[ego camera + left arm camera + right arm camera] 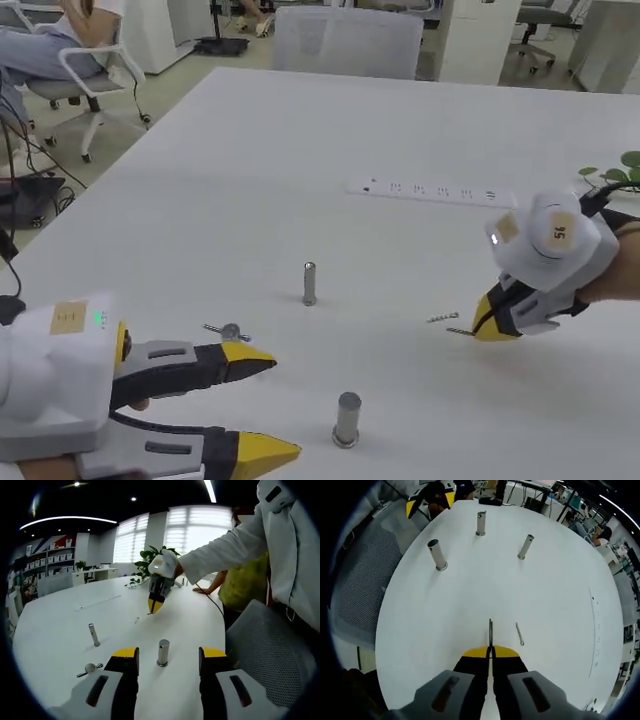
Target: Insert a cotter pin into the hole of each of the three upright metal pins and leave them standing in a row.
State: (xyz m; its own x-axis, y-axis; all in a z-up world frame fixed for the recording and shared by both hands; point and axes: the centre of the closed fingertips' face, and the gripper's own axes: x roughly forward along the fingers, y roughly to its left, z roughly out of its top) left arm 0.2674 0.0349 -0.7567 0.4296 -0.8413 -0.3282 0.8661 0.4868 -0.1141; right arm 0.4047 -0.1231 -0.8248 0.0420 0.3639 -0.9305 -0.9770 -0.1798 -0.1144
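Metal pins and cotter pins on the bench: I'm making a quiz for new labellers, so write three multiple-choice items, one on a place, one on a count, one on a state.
1. Where does the loose cotter pin lie?
A. on the table, beside the right gripper's tips
B. on a chair seat
C. on the power strip

2. How many metal pins are on the table?
A. two
B. three
C. five

3. How does the left gripper stand?
A. open, gripping nothing
B. shut on a cotter pin
C. shut on a metal pin

Answers:
1 A: in the right gripper view it lies flat on the table next to the held cotter pin.
2 B: three pins show in that view.
3 A: in the left gripper view its yellow tips stand wide apart.
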